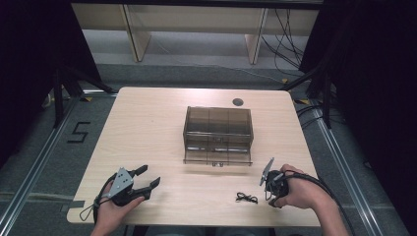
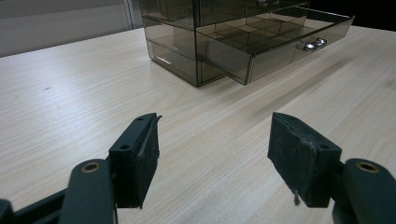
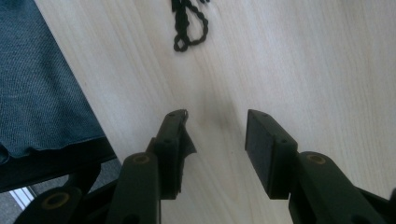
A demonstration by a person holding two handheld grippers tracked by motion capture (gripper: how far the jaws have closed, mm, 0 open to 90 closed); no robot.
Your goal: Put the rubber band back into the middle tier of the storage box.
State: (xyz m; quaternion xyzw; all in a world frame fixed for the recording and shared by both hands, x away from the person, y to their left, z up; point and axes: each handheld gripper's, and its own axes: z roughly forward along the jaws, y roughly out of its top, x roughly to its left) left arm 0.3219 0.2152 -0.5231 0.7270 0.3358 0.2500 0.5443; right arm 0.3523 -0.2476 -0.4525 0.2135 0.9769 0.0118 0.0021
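item: small black beaded chain (image 1: pixel 246 198), lying loose on the pale wooden table (image 1: pixel 147 128), just left of right gripper (image 1: pixel 270 183)
handling: light, limp, likely slips; pinch a doubled loop
box: smoky clear plastic drawer box (image 1: pixel 218 133), bottom drawer pulled out
left gripper (image 1: pixel 150 184): jaws apart, empty
right gripper: jaws apart, empty

Near the front edge of the pale wooden table (image 1: pixel 147 123), the left black two-jaw gripper (image 1: pixel 149 183) rests with jaws spread wide; the right black two-jaw gripper (image 3: pixel 215 140), at that edge's other end, holds its jaws parted, empty.
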